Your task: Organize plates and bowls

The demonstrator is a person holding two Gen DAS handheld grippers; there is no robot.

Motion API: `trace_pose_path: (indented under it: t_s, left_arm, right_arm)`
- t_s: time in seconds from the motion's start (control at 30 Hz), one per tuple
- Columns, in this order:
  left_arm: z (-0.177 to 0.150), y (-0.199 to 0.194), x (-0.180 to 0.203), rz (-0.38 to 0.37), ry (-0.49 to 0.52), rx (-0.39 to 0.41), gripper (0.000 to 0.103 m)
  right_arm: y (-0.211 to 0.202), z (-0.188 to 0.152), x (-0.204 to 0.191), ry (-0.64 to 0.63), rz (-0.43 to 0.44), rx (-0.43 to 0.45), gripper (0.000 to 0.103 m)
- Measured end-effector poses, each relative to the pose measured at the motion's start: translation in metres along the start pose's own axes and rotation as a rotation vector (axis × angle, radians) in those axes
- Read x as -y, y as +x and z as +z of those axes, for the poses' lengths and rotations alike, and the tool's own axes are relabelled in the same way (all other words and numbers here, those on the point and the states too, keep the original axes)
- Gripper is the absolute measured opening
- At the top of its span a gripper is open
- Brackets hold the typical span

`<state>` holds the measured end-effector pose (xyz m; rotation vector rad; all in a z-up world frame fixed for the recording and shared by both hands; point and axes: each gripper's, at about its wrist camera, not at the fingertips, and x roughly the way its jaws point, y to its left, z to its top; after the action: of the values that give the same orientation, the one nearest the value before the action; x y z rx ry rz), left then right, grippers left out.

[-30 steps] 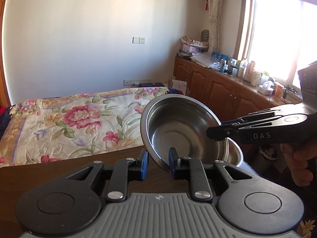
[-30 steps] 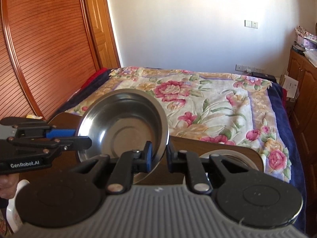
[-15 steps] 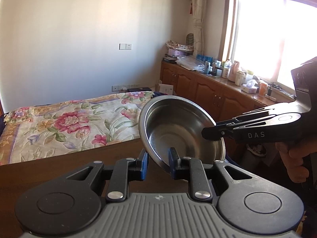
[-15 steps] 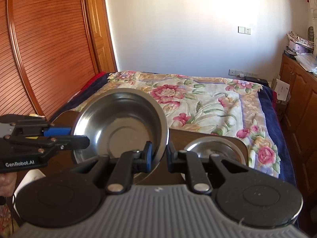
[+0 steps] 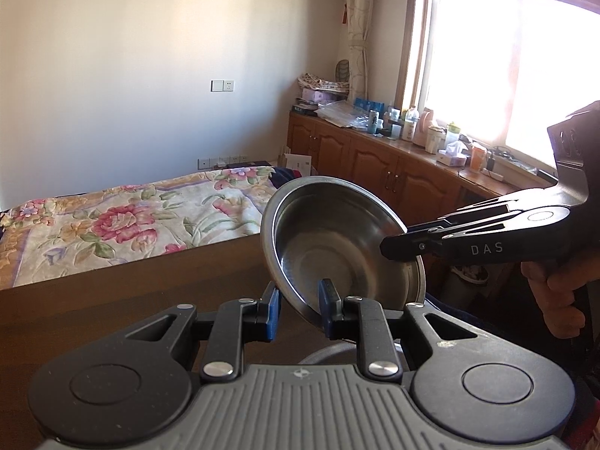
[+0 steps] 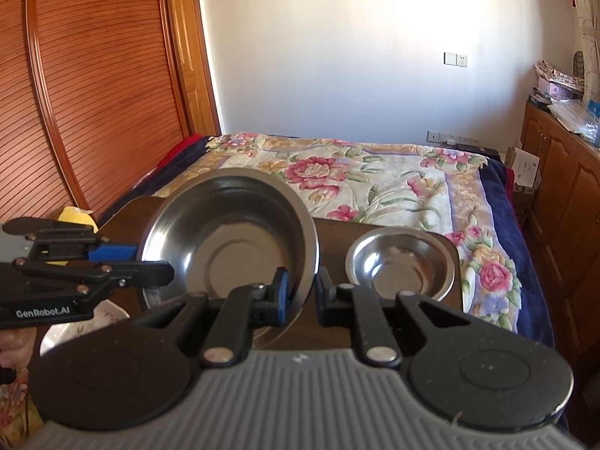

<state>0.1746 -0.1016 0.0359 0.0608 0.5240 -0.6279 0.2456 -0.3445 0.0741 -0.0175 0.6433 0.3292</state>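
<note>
A large steel bowl hangs tilted above the brown table, held by both grippers at opposite rims. My left gripper is shut on its near rim in the left wrist view. The right gripper clamps the rim from the right there. In the right wrist view the same large steel bowl has my right gripper shut on its right edge, and the left gripper grips its left edge. A smaller steel bowl sits on the table just to the right.
Behind the table lies a bed with a floral cover. Wooden cabinets carrying bottles and boxes run under the window on the right. A slatted wooden door fills the left. A yellow object lies by the table's left end.
Both grippers have carried the large bowl sideways to the right along the table. The smaller bowl has come fully into the right wrist view, beside the held bowl.
</note>
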Motion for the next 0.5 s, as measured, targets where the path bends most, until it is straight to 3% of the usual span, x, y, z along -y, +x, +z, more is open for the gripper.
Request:
trace_pose_path:
  t_s: [0.5]
  left_arm:
    - [-0.029,-0.010,0.016,-0.008,0.020,-0.032,0.024]
  right_arm:
    - [-0.014,-0.028,-0.006,0.009,0.004,-0.018,0.017]
